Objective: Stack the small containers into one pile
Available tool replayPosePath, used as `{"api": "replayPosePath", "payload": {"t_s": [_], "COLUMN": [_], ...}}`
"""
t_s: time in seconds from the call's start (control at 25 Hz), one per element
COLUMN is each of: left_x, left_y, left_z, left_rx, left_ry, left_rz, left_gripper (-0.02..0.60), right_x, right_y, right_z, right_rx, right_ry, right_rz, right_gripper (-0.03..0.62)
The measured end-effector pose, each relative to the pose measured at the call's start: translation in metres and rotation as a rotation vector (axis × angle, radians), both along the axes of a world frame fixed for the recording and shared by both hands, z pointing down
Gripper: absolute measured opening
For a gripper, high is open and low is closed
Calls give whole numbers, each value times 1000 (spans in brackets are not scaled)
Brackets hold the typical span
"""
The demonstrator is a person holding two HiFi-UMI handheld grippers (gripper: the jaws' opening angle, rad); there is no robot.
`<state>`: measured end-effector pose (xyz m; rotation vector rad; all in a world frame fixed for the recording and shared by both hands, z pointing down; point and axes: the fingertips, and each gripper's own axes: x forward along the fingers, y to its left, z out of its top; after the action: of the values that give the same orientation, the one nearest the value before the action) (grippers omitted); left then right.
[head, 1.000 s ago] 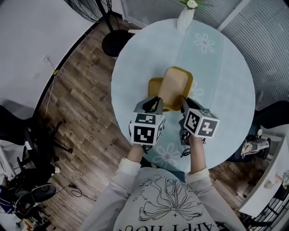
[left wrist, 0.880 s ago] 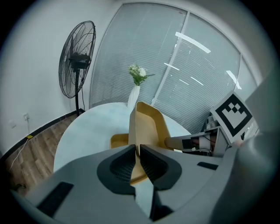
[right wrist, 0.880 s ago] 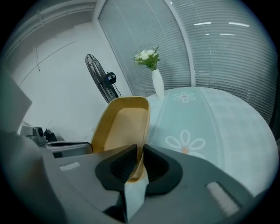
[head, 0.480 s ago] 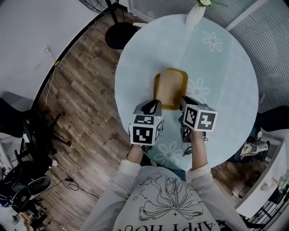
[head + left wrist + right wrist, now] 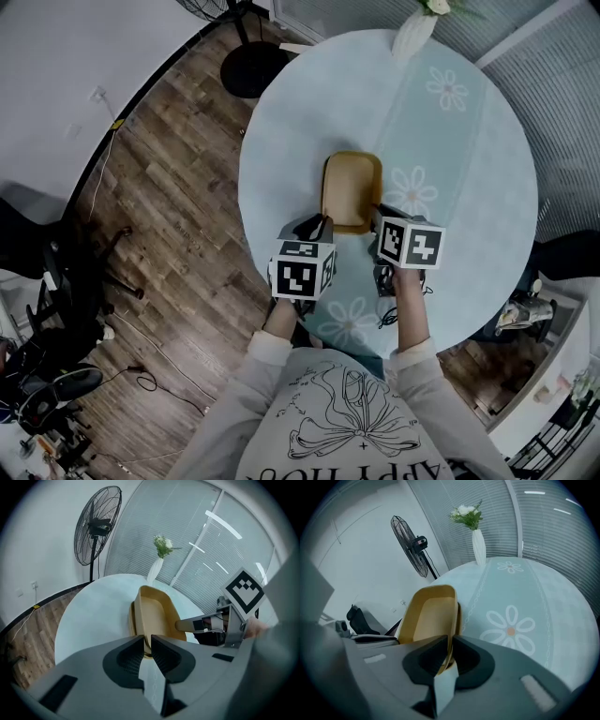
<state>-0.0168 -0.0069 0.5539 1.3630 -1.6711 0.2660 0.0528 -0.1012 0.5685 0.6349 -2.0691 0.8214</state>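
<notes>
Containers (image 5: 352, 187) sit nested in one pile on the counter (image 5: 291, 122). Your left tool (image 5: 146, 641) has just been opening, jaws slightly spread around the pile's near rim. Your right tool (image 5: 451, 641) has just been closing and pinches that rim.

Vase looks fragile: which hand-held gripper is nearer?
Right hand-held gripper, vase beyond it; left hand-held gripper farther left. Both straddle the container rim, left's jaws just opening, right's closing.

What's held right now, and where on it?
Top tray, by its near rim. The right gripper's jaws have just closed further on it. The left gripper's jaws, just opening, straddle it, grip unclear.
</notes>
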Motion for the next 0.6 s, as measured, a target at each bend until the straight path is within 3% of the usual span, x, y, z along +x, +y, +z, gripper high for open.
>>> {"api": "replayPosePath", "payload": {"t_s": [0.4,0.6], "left_x": [-1,-8], "left_y": [-1,-3], "left_z": [13,8], "left_rx": [-32,-8], "left_ry": [-25,-41], "left_rz": [40,37], "left_gripper": [67,94], "right_x": [-3,-6], "right_y": [-2,-7], "right_z": [16,9], "right_rx": [-45,-29], "right_ry": [26,-13], "right_rz": [6,40], "right_gripper": [49,132]}}
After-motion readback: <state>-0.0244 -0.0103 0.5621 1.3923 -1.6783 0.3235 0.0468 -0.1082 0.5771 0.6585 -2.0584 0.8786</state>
